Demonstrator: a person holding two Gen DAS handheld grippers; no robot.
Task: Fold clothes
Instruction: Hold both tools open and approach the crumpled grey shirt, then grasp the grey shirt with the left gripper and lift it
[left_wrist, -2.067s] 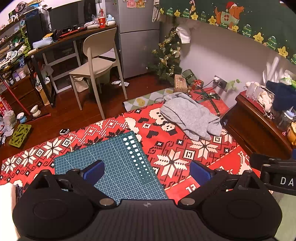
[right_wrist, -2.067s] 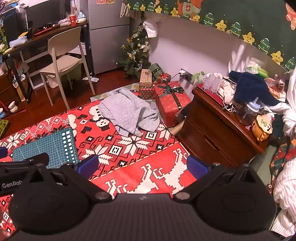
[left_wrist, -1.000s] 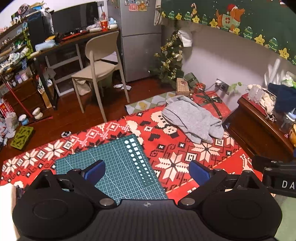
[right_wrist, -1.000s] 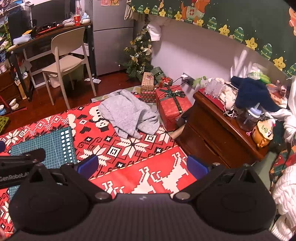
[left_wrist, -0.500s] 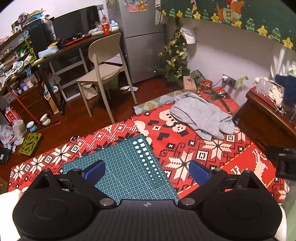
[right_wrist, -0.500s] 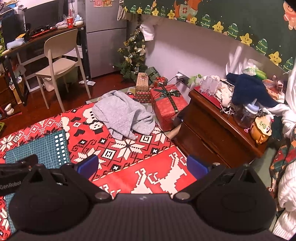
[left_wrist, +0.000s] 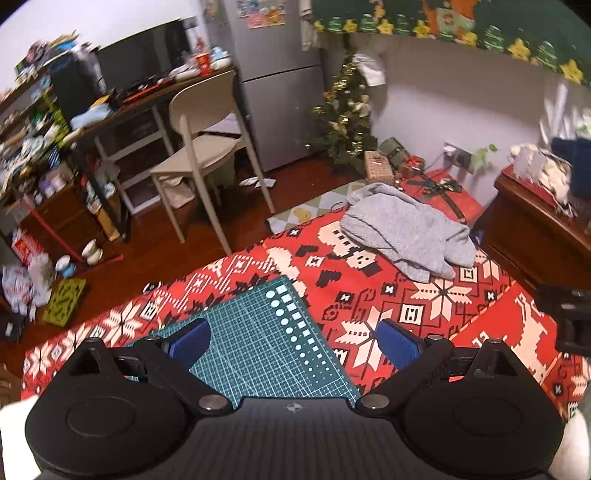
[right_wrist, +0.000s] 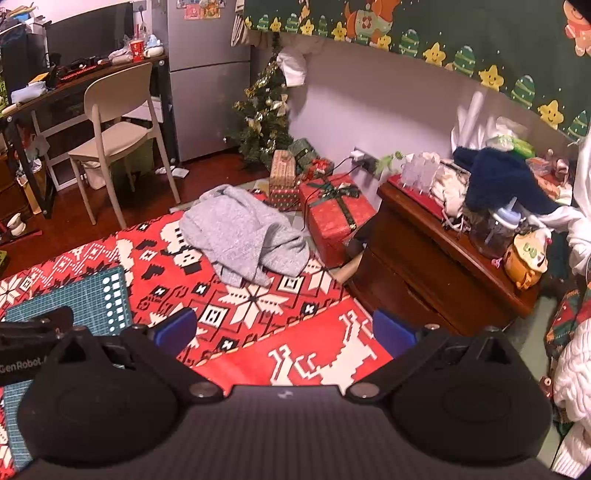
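I hold my left gripper (left_wrist: 291, 341) and right gripper (right_wrist: 282, 330) spread wide and empty above the red patterned blanket (left_wrist: 369, 295), the crumpled grey sweater (right_wrist: 242, 236) lying well ahead; since a moment ago both have drifted slightly nearer it

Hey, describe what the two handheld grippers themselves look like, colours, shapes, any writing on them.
Both the left gripper and the right gripper share one design: a matte black ribbed body, two round black discs, angled black linkage arms with silver pivot bolts, and blue pads on the fingers. White lettering reading "GenRobot" marks the left gripper's side, seen in the right wrist view. No cables show.
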